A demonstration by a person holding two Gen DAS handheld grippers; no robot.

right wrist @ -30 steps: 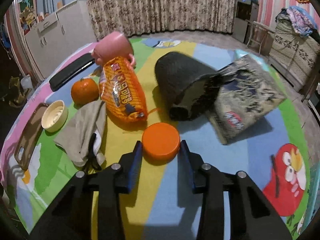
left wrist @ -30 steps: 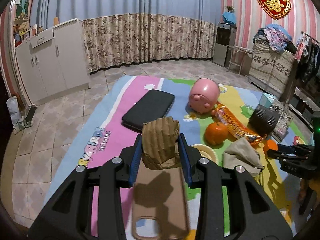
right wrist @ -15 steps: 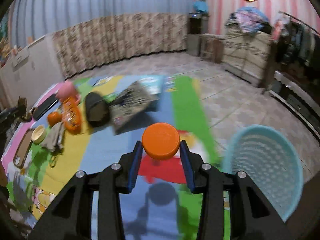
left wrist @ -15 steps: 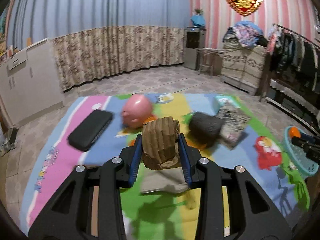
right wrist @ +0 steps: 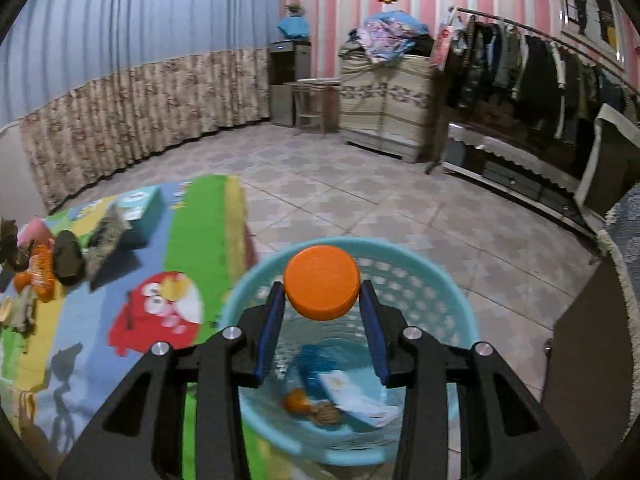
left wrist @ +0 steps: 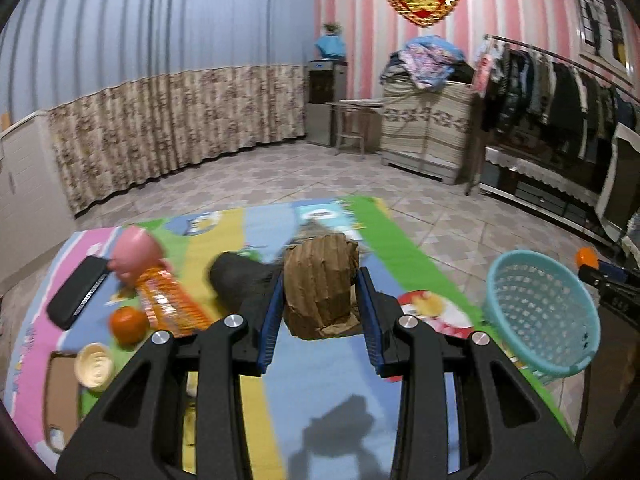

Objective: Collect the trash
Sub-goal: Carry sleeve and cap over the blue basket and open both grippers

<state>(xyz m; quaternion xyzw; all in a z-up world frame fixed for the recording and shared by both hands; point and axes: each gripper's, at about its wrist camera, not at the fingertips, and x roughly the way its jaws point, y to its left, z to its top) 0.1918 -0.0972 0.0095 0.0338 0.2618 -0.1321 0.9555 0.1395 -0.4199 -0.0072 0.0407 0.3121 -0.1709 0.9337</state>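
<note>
Right wrist view is showing the right gripper (right wrist: 322,300) clenching an orange lid (right wrist: 322,282) by its rim, the blue pads pressing on either side, and hanging it over the mouth of the teal basket (right wrist: 432,256), which is already holding a few scraps at its bottom; a release from here is looking safe for that piece, though the lid is sitting nearer the far rim than the middle, so it could be striking the edge and rolling out onto the tiled floor (right wrist: 360,184); in the left wrist view the left gripper (left wrist: 320,300) is grasping a crumpled brown paper wad (left wrist: 320,284) above the colourful play mat (left wrist: 320,380), well apart from the basket (left wrist: 540,316) off to its right; the risk there is letting go too soon, since the light wad would be landing back on the mat; the two grippers are also converging on one opening, so they could be knocking together or tipping the light basket; the blur is suggesting speed, which is making a bad aim more likely; an orange fruit (left wrist: 128,320), a pink pig toy (left wrist: 136,256) and a snack bag (left wrist: 168,304) are lying behind on the mat and are needing sorting, as not all of it is looking like trash
</note>
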